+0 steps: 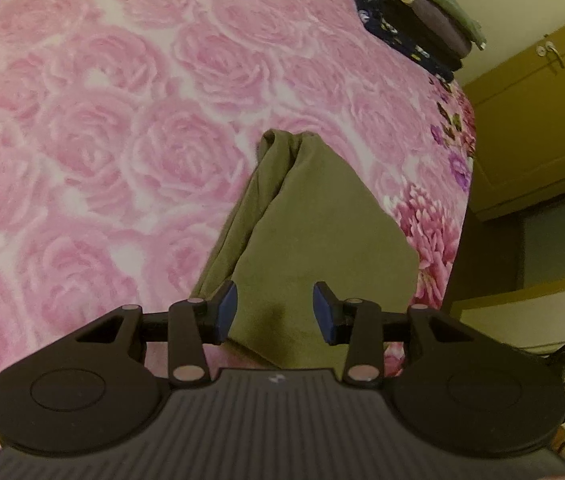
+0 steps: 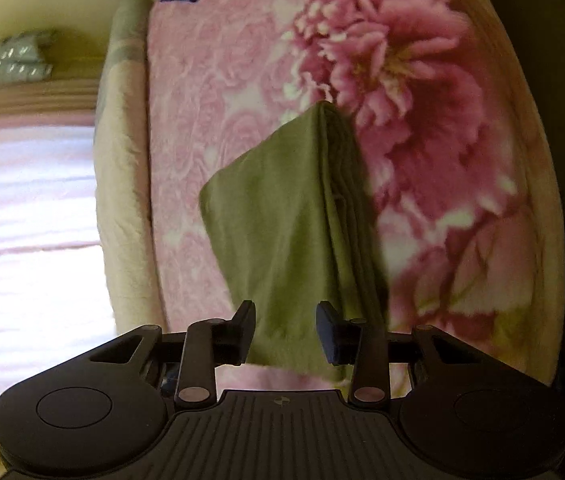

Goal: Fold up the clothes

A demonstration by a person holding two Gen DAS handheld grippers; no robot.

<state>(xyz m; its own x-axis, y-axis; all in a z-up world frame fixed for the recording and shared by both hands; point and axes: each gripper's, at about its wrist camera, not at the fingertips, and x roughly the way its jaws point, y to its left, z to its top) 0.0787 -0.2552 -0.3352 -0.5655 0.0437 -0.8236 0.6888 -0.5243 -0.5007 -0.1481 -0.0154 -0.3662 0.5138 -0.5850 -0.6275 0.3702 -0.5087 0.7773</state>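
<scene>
A folded olive-green garment (image 1: 314, 220) lies on the pink rose-patterned blanket (image 1: 122, 120), near the bed's edge. My left gripper (image 1: 274, 312) is open, its blue pads apart just above the garment's near end, gripping nothing. In the right wrist view the same garment (image 2: 282, 220) lies on the blanket (image 2: 210, 80) with its layered folded edge on the right. My right gripper (image 2: 285, 332) is open over the garment's near end and holds nothing.
A stack of folded clothes (image 1: 414, 24) sits at the far corner of the bed. A yellow-brown cabinet (image 1: 542, 120) stands to the right of the bed. A bright curtained window (image 2: 26, 220) and a beige bed border (image 2: 122, 200) are on the left.
</scene>
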